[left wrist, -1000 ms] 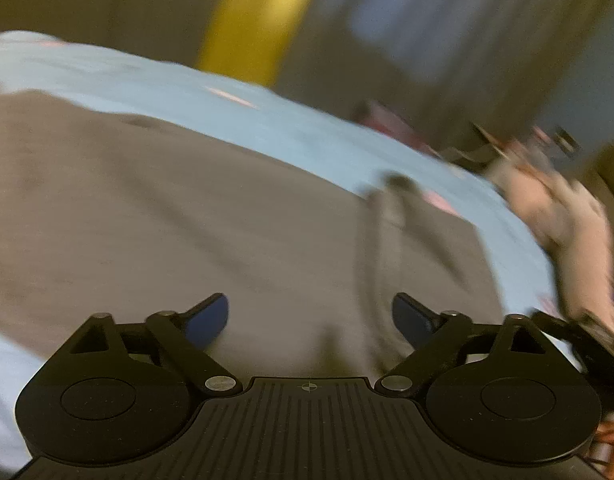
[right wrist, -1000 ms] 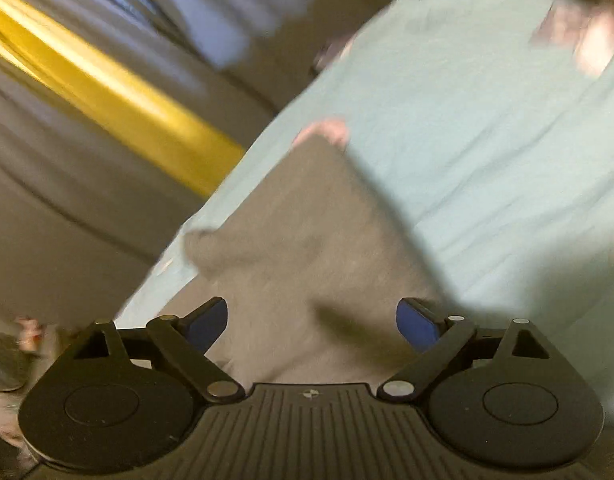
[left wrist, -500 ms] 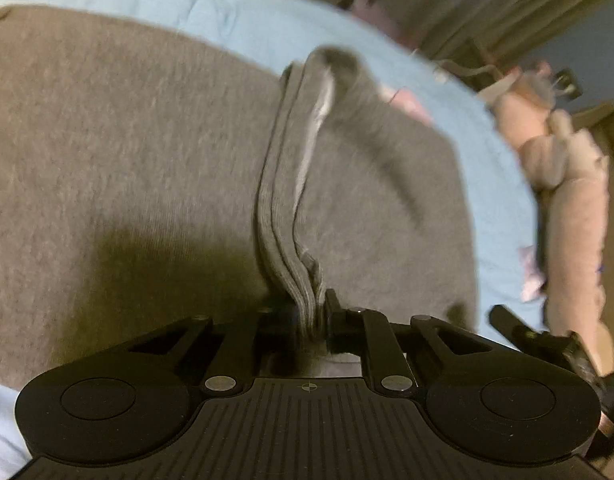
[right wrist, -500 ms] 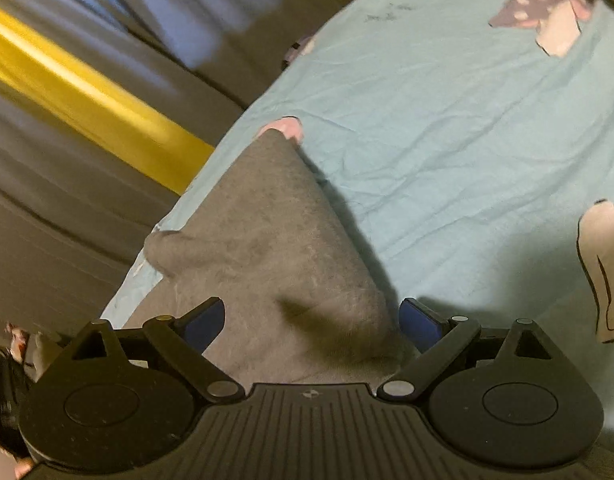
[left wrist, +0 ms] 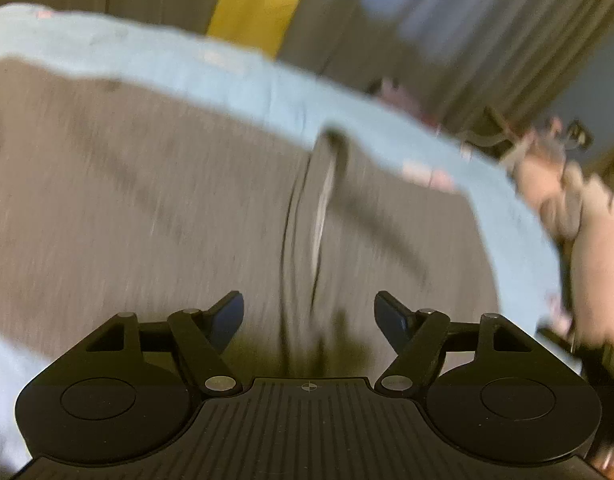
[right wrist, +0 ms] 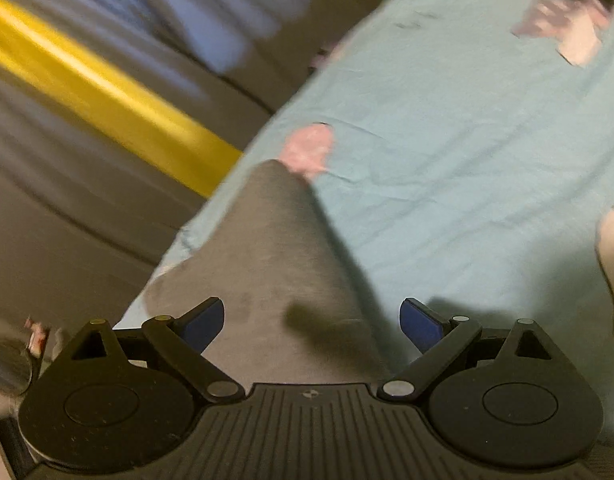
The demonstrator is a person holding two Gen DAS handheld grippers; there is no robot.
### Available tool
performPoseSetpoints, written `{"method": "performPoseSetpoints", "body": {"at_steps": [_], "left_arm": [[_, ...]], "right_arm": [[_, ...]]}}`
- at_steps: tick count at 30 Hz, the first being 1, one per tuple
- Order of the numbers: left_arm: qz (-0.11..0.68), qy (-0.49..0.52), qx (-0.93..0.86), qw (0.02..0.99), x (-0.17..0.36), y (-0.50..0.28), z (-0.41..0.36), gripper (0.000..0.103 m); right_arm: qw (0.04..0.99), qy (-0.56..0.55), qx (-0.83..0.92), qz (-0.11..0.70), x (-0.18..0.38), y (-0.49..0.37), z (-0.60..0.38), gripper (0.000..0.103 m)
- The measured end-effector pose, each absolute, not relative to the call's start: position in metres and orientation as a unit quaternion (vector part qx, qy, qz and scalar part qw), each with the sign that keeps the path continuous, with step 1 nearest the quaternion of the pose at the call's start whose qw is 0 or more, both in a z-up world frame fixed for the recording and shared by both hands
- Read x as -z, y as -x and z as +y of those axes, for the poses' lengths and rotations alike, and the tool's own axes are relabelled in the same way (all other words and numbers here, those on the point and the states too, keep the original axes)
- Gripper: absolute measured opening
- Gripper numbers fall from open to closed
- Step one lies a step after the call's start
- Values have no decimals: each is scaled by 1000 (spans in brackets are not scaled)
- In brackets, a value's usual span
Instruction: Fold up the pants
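Grey pants (left wrist: pixel 147 200) lie spread on a light blue sheet (left wrist: pixel 227 76). A raised ridge of folded grey cloth (left wrist: pixel 319 216) runs away from my left gripper (left wrist: pixel 309 316), which is open with the ridge between its blue pads and nothing clamped. In the right wrist view a tapering end of the grey pants (right wrist: pixel 275 248) lies on the sheet (right wrist: pixel 467 140). My right gripper (right wrist: pixel 311 320) is open just above that cloth and holds nothing. Both views are blurred.
A yellow band (right wrist: pixel 107 96) and grey curtains (left wrist: pixel 447 32) stand beyond the bed's edge. The sheet carries pink printed patches (right wrist: pixel 311 148). The person's arm and the other gripper (left wrist: pixel 579 216) show at the right of the left wrist view.
My left gripper was shut on the cloth ridge half a second ago and is now open, and has drawn back. My right gripper stayed open and shifted slightly over the pants end.
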State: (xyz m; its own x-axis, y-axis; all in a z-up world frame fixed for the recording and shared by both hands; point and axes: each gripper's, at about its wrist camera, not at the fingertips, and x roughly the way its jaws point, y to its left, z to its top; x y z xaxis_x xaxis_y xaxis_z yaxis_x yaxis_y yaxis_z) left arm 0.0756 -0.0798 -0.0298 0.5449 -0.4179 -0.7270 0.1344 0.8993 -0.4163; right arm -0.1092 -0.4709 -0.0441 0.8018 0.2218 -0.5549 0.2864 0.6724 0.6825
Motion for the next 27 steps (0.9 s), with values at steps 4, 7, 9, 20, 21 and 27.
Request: {"method": "performPoseSetpoints", "body": {"at_steps": [4, 7, 9, 20, 21, 27], "left_arm": [[485, 119, 157, 852, 36, -113, -102, 73], [529, 76, 152, 831, 59, -118, -123, 38], [517, 57, 148, 841, 64, -107, -128, 34], [474, 56, 109, 872, 51, -73, -67, 2], [474, 67, 111, 871, 49, -74, -62, 3], [502, 129, 167, 839, 44, -95, -88, 83]], "right_arm": [[887, -350, -10, 303, 35, 102, -449, 54], [880, -314, 20, 357, 43, 87, -441, 38], [872, -310, 30, 377, 46, 84, -441, 34], [845, -429, 25, 318, 58, 103, -479, 50], [845, -428, 23, 320, 58, 102, -477, 51], [862, -387, 12, 328, 51, 95, -463, 64]]}}
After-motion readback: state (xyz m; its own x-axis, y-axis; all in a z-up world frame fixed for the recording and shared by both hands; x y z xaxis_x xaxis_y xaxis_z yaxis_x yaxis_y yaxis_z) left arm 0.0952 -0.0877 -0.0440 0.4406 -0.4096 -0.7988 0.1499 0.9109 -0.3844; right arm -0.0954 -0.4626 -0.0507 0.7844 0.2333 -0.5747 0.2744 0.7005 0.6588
